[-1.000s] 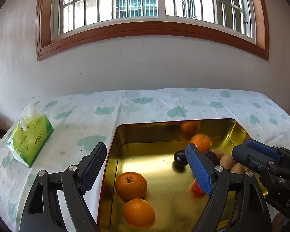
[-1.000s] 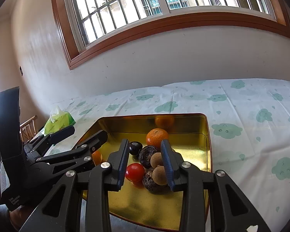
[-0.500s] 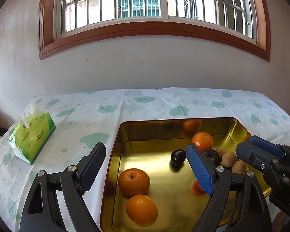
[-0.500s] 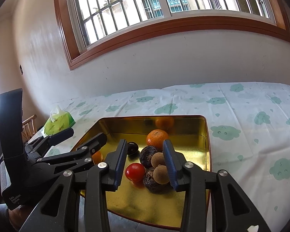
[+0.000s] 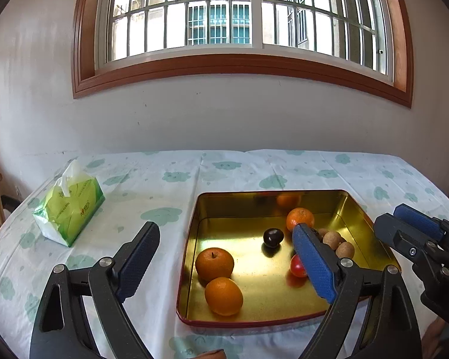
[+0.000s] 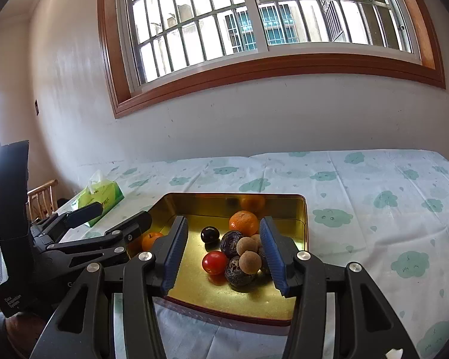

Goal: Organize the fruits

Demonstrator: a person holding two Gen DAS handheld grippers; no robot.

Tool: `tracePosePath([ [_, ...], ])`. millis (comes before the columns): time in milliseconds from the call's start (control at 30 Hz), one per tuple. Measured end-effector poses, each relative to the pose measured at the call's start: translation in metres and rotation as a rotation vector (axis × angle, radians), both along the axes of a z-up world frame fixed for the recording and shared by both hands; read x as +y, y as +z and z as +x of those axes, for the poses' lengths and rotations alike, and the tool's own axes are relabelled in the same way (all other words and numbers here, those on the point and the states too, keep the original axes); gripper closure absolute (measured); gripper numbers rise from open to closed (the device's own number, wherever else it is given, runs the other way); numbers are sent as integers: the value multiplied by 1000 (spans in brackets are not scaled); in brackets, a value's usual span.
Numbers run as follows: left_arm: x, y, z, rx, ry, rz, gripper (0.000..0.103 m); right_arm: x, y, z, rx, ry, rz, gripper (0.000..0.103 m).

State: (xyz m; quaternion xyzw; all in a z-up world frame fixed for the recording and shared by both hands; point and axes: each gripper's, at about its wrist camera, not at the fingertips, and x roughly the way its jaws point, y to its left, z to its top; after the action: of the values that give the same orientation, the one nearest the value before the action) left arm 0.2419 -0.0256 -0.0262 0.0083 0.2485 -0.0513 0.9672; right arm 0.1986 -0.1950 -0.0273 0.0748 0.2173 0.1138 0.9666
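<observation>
A gold tin tray [image 5: 371, 224] [image 6: 302, 209] holds the fruit. Two oranges [image 5: 215, 264] [image 5: 224, 296] lie at its near left, a tangerine [image 5: 299, 217] [image 6: 244, 223] and a dark plum [image 5: 273, 237] [image 6: 210, 234] further back. A red cherry tomato [image 6: 215, 262], brown longans [image 6: 249, 262] and dark wrinkled fruits [image 6: 231, 239] cluster at the right. My left gripper [image 5: 224, 264] hangs above the tray's near edge, jaws opening wide, nothing between them. My right gripper [image 6: 223, 257] is over the cluster, jaws opening, gripping nothing; it also shows as my right gripper [image 5: 404, 227] at the left view's edge.
A green tissue pack [image 5: 70, 209] [image 6: 102, 199] lies on the cloud-print tablecloth [image 5: 152, 185] left of the tray. A wall with a barred window stands behind the table. A wooden chair [image 6: 40, 200] is at the far left. The left gripper's body [image 6: 75, 239] fills the right view's left side.
Both grippers have pulled back and risen, so the tray looks farther away. The right jaws have spread apart. The left jaws have widened slightly. The fruit has stayed put.
</observation>
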Motion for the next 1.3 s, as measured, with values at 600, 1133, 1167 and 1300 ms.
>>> tracePosePath([
  [600,20,44,-108,-62,92,-35,6,20,36,-103,-118,-68,-64,23],
  [1133,22,83,-186,-175,102,-4,5,32,65,-170,-201,-93,-101,11],
  [1167,22,85,-189,-183,103,-1,5,33,68,-173,-207,-96,-103,11],
  [1300,23,92,-198,-206,109,3,4,33,74,-181,-232,-102,-110,8],
])
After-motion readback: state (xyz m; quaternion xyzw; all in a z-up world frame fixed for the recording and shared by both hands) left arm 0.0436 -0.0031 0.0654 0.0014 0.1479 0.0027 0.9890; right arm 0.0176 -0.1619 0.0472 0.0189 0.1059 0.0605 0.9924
